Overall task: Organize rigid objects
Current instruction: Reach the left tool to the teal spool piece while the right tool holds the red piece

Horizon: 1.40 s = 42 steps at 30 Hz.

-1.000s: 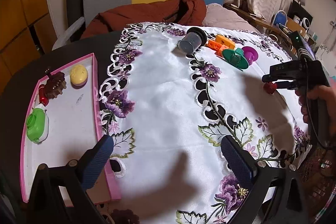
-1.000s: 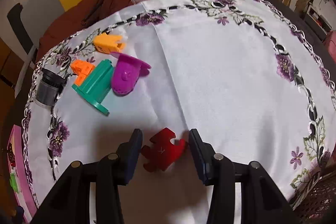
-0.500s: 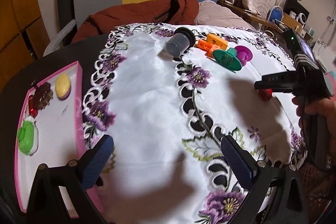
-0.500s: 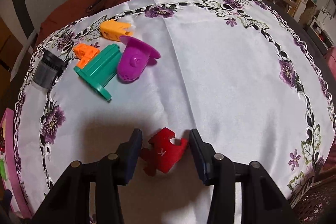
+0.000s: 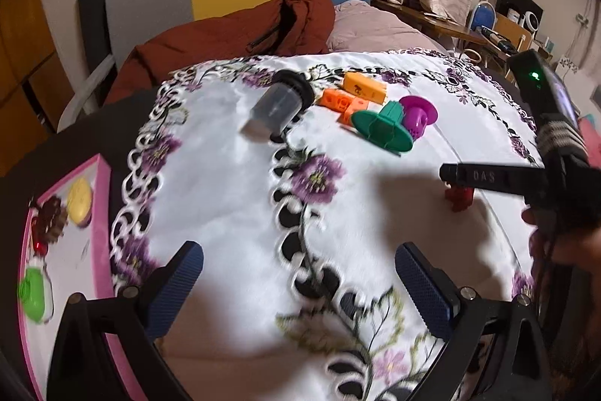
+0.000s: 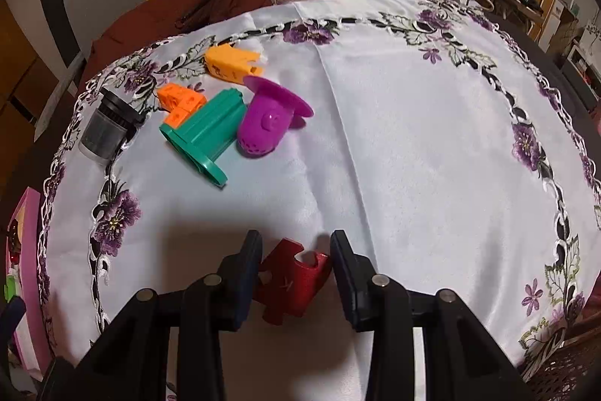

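Note:
A red puzzle-shaped piece (image 6: pixel 296 279) lies on the white embroidered tablecloth (image 6: pixel 413 138). My right gripper (image 6: pixel 295 265) points steeply down over it. Its jaws are closing, and both pads touch the piece's sides. The left wrist view shows that gripper (image 5: pixel 456 175) from the side, with the red piece (image 5: pixel 459 198) under it. My left gripper (image 5: pixel 298 284) hangs open over the cloth's near part with nothing between its fingers. Further back lie a grey jar with a black lid (image 5: pixel 280 109), orange blocks (image 5: pixel 342 102), a yellow block (image 5: pixel 364 87), a green flanged piece (image 5: pixel 383 126) and a purple cup (image 5: pixel 417 113).
A pink-rimmed tray (image 5: pixel 101 198) at the left holds a yellow piece (image 5: pixel 79 200), a brown piece (image 5: pixel 50 220) and a green one (image 5: pixel 33 292). A chair with a rust-coloured jacket (image 5: pixel 233 32) stands behind the table. A hand (image 5: pixel 563 247) holds the right gripper.
The right jaws have narrowed onto the red piece, which has turned a little between them. My left gripper has moved right across the table, and the tray has slid toward the view's left edge.

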Available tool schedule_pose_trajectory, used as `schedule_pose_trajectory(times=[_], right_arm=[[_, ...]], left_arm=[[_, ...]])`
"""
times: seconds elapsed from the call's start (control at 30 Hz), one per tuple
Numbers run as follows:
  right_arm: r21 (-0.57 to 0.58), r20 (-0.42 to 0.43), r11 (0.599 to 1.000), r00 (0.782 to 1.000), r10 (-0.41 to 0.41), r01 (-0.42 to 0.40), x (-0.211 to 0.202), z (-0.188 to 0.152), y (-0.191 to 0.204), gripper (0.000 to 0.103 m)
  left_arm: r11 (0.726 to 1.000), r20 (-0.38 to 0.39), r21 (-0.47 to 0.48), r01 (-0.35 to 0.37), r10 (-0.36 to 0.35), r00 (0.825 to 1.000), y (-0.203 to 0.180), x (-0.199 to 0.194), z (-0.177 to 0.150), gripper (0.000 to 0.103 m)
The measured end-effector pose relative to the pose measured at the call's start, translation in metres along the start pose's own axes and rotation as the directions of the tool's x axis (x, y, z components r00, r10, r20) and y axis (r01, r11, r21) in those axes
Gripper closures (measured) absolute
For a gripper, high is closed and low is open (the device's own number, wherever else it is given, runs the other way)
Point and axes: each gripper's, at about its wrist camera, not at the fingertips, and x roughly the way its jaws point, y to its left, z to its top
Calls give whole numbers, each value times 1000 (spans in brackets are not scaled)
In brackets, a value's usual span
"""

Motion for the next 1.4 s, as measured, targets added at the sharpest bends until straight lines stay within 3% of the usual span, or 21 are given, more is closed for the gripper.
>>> schedule_pose_trajectory(times=[0.33,0.57,0.97,1.4], right_arm=[[30,37,1000,999,-1,0,-6,0,-7,70],[107,47,994,999,14,-19,-8,1,-23,72],[200,51,979,998,32,-42,-7,0,-41,72],[211,48,976,998,36,-45,-5,-1,-42,72]], left_arm=[[990,76,126,-57,48,996,-35,28,56,0],[981,73,177,-81,69,995,-57,50,80,0],[967,64,232,-108,96,993,-80,82,96,0],[963,56,250,-104,93,994,-91,97,100,3]])
